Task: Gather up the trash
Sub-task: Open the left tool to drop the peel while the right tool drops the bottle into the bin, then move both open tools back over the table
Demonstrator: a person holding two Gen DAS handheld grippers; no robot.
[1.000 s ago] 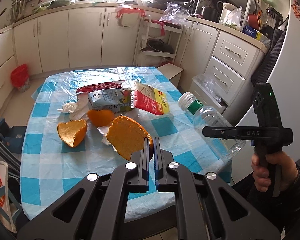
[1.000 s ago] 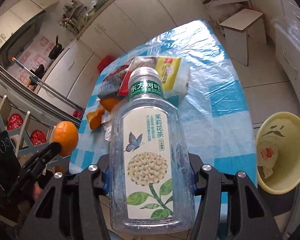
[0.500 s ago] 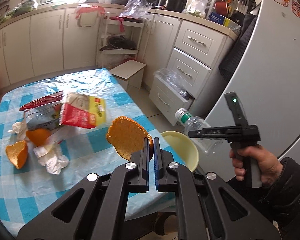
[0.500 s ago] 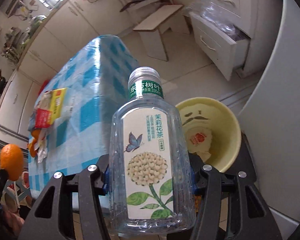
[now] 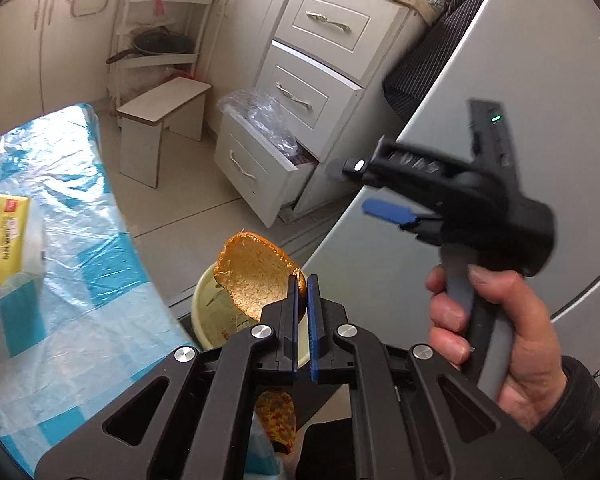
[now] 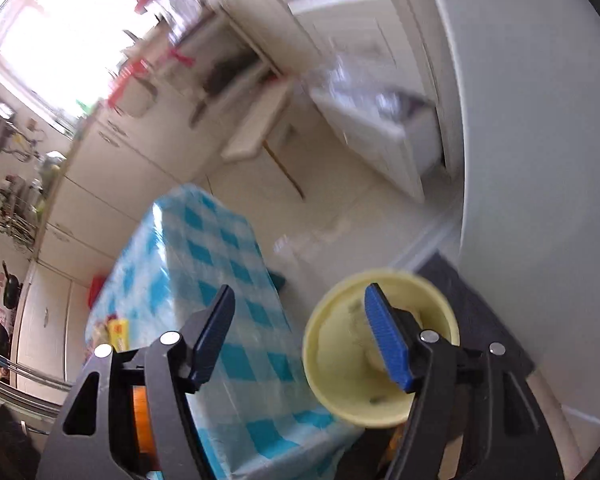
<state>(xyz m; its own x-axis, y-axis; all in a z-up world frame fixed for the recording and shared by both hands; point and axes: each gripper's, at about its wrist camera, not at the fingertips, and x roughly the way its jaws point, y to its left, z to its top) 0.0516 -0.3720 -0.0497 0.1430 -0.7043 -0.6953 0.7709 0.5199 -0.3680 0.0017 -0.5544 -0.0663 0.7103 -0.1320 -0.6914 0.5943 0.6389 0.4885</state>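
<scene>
Two sets of fingers are mine, and both hang off the worktop's [image 5: 72,240] corner, above the yellow bin [image 6: 340,392] on the floor. My left gripper [image 5: 302,292] is pinched tight on a piece of orange peel [image 5: 252,280], rough pale side showing, held over the bin's rim. My right gripper [image 6: 300,336] has its fingers opening wide with nothing between them; the bin sits right below them, and its inside is too blurred for me to name what lies there. From the left view my right hand [image 5: 496,344] grips the handle in front of the grey fridge [image 5: 540,80]. Beyond the bin stands a white drawer unit [image 5: 300,92], its lowest drawer pulled out and stuffed with clear plastic bags. A small white stool [image 5: 164,120] stands off the worktop's far edge. A red-and-yellow packet [image 5: 4,236] lies on the checked blue cloth.
</scene>
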